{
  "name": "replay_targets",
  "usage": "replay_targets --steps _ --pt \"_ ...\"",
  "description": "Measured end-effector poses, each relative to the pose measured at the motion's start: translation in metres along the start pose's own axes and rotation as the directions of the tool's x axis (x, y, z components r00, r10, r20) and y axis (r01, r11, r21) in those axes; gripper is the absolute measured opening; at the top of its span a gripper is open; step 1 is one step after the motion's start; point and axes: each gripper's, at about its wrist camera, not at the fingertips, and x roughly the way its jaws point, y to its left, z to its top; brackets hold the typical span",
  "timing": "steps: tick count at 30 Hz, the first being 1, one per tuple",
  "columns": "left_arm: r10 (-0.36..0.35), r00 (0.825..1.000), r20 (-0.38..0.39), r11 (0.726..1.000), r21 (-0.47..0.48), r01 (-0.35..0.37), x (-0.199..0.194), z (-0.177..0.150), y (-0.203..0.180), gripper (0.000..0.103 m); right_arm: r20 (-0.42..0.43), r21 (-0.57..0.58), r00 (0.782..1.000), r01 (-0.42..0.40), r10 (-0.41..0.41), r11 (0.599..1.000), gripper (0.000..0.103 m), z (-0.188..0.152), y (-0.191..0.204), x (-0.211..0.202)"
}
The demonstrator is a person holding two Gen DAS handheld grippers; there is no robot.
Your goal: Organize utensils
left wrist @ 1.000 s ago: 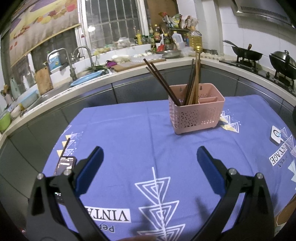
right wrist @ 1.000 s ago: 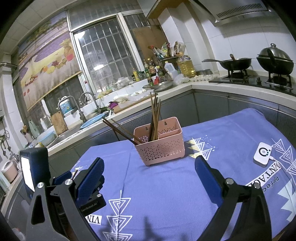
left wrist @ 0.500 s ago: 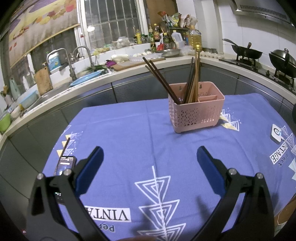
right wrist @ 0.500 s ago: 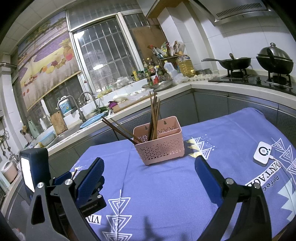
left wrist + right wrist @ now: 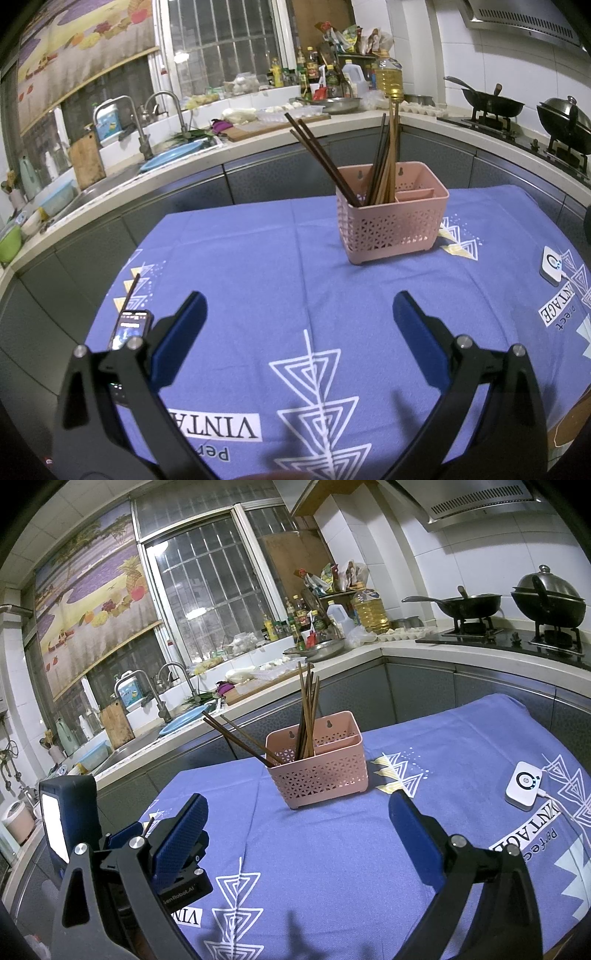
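**Both tools idle, one chopstick left out**

Over the last second almost nothing has changed: both views match the earlier ones, with only a slight drift of my left tool toward the basket. I judge I am between steps, not mid-grasp.

At 9 o'clock on the desk draped in a purple patterned cloth [image 5: 258, 258], a single dark wooden chopstick [image 5: 131, 291] lies loose just beyond a black smartphone [image 5: 129, 328]. My left tool [image 5: 297, 314] hangs above the cloth with its blue pads wide apart, holding nothing. At 12 o'clock stands the pink perforated plastic basket [image 5: 393, 225], with dark and light chopsticks [image 5: 384, 162] leaning in its left compartment. My right tool [image 5: 297, 818] is likewise spread apart and empty. At 3 o'clock rests a small white device [image 5: 522, 784].

The stray chopstick looks like what remains to collect.
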Motion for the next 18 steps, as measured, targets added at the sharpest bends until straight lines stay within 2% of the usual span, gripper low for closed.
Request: replay_targets --steps 18 --pt "0.0 1.0 -0.001 1.0 0.002 0.0 -0.0001 0.0014 0.0 0.097 -0.002 0.0 1.0 0.0 0.0 1.0 0.097 0.0015 -0.0001 -0.0001"
